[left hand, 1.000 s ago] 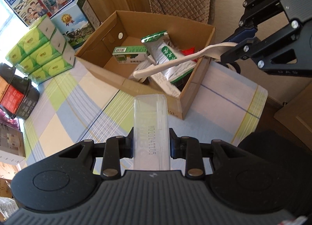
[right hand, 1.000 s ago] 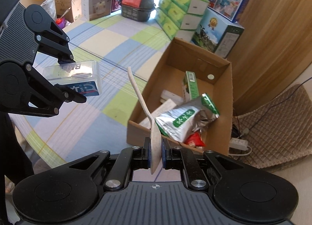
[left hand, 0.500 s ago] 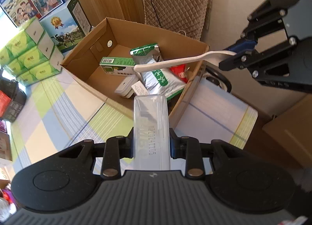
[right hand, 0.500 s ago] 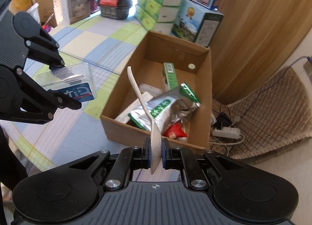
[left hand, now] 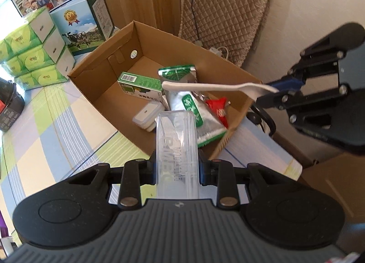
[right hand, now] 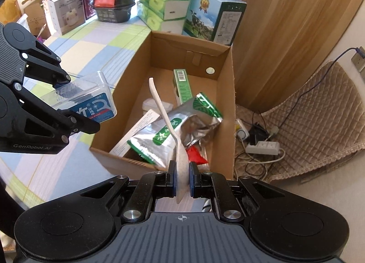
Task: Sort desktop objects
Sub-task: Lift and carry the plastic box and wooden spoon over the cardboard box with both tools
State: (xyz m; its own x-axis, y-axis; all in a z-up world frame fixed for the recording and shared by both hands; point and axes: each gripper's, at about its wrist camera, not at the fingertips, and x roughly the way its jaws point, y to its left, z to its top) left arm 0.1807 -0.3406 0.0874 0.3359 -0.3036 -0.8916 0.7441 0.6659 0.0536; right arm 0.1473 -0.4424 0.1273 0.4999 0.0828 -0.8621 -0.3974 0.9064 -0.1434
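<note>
Both loads hang over the open brown cardboard box (right hand: 224, 112), the left gripper (left hand: 176, 169) clamping a clear plastic case (left hand: 176, 149) and the right gripper (right hand: 181, 179) pinching a white plastic spoon (right hand: 165, 117), so next I judge each needs releasing inside

Materials and finishes around the cardboard box

The cardboard box (right hand: 224, 112) is matt brown corrugated paperboard; inside it lies a glossy crinkled foil pouch (right hand: 182, 130). Above it, the spoon (right hand: 168, 123) is matt off-white plastic. Left of the box, the clear case (left hand: 176, 149) is smooth transparent plastic. The tabletop (right hand: 86, 44) beneath carries chequered woven cloth. Both tongs are matt black plastic with metal screws.
</note>
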